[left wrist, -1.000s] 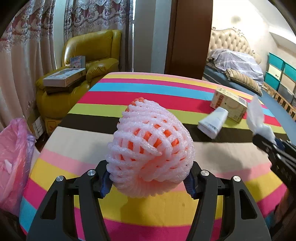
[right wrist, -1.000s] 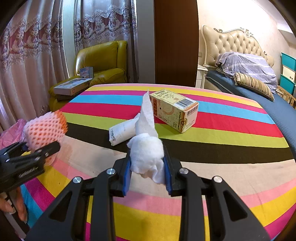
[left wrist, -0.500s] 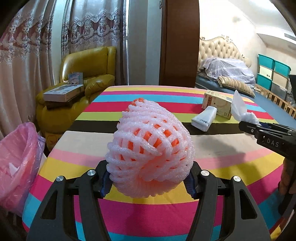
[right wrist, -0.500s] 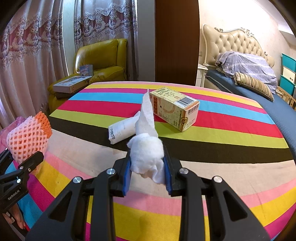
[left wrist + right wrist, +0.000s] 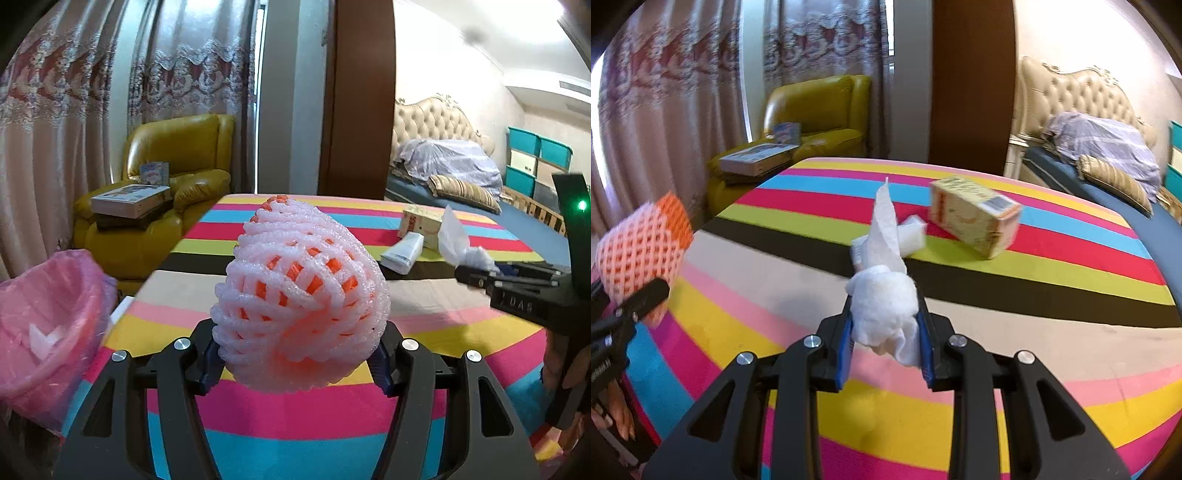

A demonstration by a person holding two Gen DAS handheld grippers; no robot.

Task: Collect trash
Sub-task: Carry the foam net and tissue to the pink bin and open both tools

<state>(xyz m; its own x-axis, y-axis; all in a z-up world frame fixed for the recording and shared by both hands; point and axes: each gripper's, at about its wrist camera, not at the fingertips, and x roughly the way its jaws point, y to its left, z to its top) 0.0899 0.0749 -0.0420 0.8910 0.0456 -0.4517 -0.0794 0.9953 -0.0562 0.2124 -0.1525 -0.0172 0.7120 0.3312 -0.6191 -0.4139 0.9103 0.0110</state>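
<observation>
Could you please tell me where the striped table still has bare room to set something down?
Bare: the near stripes of the table, this side of the black band. Crowded: the far side, where the carton and white tube lie.

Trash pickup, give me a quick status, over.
Left gripper shut on foam fruit net. Right gripper shut on crumpled tissue. Pink-lined bin left of table, path clear. Carton and tube remain.

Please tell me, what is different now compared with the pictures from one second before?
The left gripper has carried the foam fruit net toward the table's edge, so the pink bin bag now shows much larger at the left. The right gripper shifted slightly. Both grips are unchanged: foam net left, crumpled tissue right. The carton and tube stay on the table.
</observation>
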